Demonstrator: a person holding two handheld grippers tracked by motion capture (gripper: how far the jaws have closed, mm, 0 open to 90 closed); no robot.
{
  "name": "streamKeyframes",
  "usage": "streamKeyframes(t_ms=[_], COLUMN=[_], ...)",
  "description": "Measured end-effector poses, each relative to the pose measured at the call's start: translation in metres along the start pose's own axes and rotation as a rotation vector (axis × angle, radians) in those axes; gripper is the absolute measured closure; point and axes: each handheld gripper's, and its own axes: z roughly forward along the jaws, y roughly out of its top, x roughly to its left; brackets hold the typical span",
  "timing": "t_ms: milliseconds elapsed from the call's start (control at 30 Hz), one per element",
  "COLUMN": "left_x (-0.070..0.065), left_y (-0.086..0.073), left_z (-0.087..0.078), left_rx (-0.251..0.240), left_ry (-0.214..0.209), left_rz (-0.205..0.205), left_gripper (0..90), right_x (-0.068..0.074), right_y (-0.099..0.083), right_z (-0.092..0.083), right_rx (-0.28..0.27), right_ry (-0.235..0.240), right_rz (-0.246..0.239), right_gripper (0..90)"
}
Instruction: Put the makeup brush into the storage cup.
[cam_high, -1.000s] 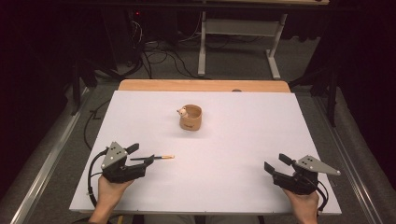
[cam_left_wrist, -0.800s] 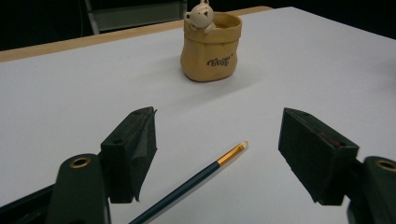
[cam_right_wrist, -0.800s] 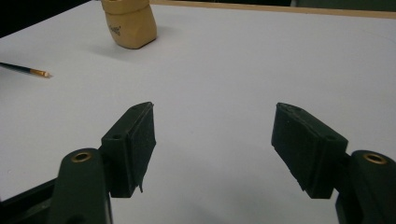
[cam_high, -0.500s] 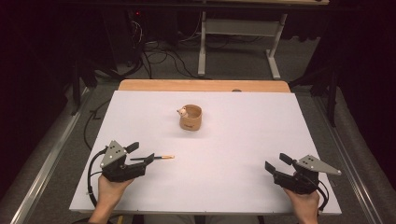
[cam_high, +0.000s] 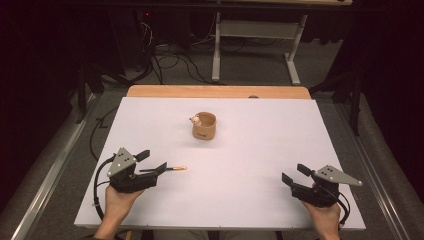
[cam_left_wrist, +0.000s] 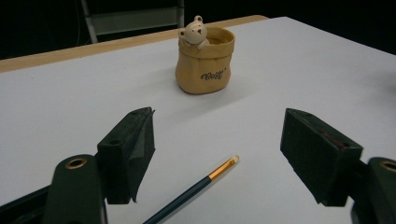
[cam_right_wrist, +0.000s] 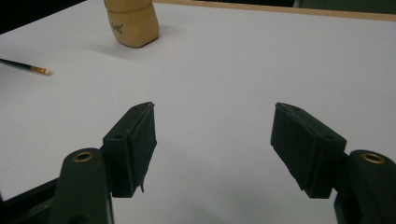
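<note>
On the white table (cam_high: 260, 150), the left gripper (cam_high: 152, 167) rests at the near left with its jaws spread wide apart and nothing between the pads. A thin paintbrush (cam_left_wrist: 196, 189) with a dark handle, a gold ferrule and a pale tip lies flat on the surface, its handle running back between those open jaws and its tip pointing toward the table's middle; in the left gripper view neither jaw touches it. In the high view the brush tip pokes out just beyond the jaw ends. Well beyond the brush, nearer the far edge, stands a tan pot (cam_high: 204, 127) shaped like a sack, upright, with a small bear figure (cam_left_wrist: 194, 31) leaning over its rim. The right gripper (cam_high: 294, 175) sits at the near right, well apart from both brush and pot, held by a hand (cam_high: 325, 220), its jaws also standing open over bare table.
</note>
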Motion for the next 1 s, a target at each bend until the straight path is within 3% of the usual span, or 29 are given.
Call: streamKeyframes(t_ms=[533,1000], left_x=[0.002,0.007], left_y=[0.015,0.025], left_z=[0.01,0.021], left_rx=[-0.011,-0.01], left_ry=[-0.013,0.014], left_rz=[-0.013,-0.015], left_gripper=[26.3,26.3], right_x=[-0.001,-0.002], right_y=[0.0,0.001], right_z=[0.0,0.0], right_rx=[0.002,0.003], right_ry=[-0.001,0.0], right_rz=[0.005,0.007], right_gripper=[33.1,33.2])
